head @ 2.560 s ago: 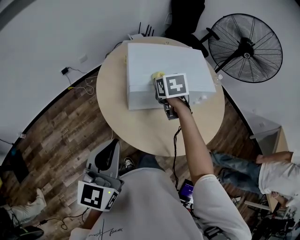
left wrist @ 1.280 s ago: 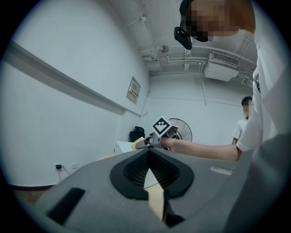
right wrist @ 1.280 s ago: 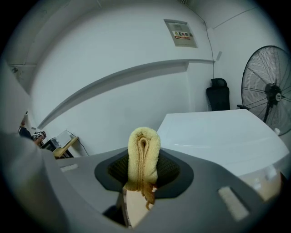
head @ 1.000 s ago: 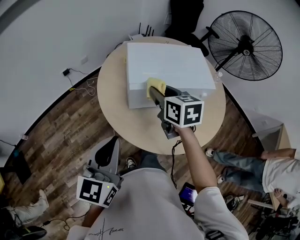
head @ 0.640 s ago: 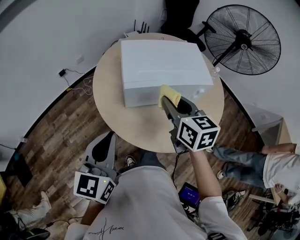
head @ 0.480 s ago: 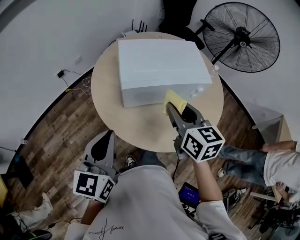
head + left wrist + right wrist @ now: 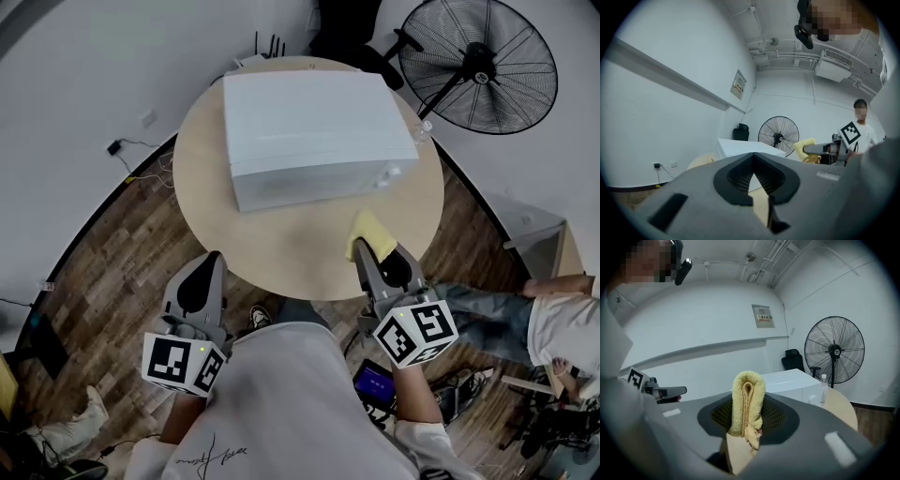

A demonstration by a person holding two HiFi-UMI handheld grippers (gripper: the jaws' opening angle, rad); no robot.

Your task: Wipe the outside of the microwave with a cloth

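The white microwave [image 7: 314,131] stands on the round wooden table [image 7: 281,248]; it also shows in the right gripper view [image 7: 792,380] and the left gripper view [image 7: 745,147]. My right gripper [image 7: 370,251] is shut on a folded yellow cloth [image 7: 371,232], held over the table's near right part, clear of the microwave's front. Close up, the cloth [image 7: 747,401] stands pinched between the jaws. My left gripper [image 7: 195,291] hangs low beside the table's near left edge, shut and empty.
A large black floor fan [image 7: 478,66] stands right of the table. A small clear bottle [image 7: 422,129] sits by the microwave's right corner. A dark chair [image 7: 342,28] is behind the table. A seated person [image 7: 525,319] is at the right, over wooden floor.
My right gripper with the cloth has pulled back from the microwave's top, down past its front, toward me over the table. The left gripper has barely moved.
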